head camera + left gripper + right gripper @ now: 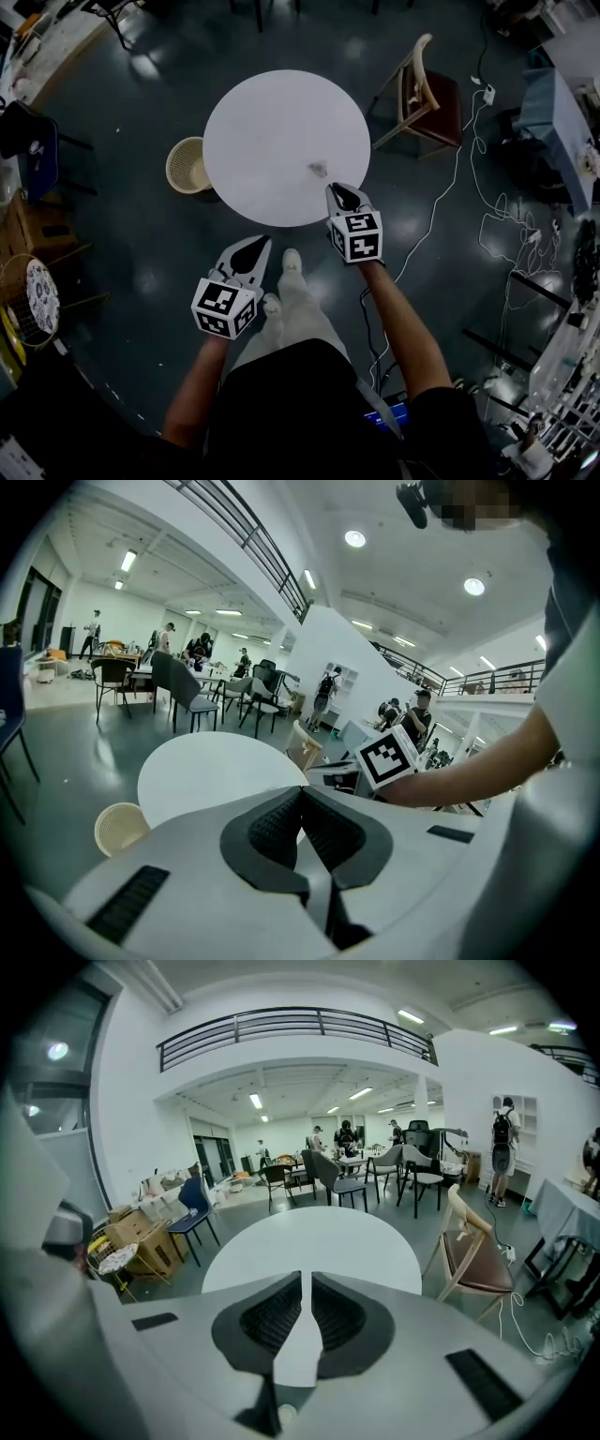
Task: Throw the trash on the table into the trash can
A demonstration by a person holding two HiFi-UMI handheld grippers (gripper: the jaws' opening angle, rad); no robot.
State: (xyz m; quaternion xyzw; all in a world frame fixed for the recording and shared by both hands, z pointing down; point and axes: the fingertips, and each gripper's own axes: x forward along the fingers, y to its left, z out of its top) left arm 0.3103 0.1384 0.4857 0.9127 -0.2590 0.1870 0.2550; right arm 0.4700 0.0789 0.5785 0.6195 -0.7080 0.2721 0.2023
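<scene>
— Right gripper first: my jaws are pressed nearly together, only a thin slit between the pads, and nothing sits in it. Its tips hover over the near edge of the round white surface.

— And the trash?

— One small crumpled scrap of trash lies on the surface near that same edge, just beyond my right gripper's tips and a little to their left. I am not touching it.

— What about your other side?

— My left gripper is closed too, pads meeting at the tip, empty. It hangs off the surface, above the dark floor beside my leg.

— Where is the trash can?

— On the floor, tucked just beside the surface's left edge: a pale woven trash can, upright, mouth open. A wooden chair stands on the far right side.
</scene>
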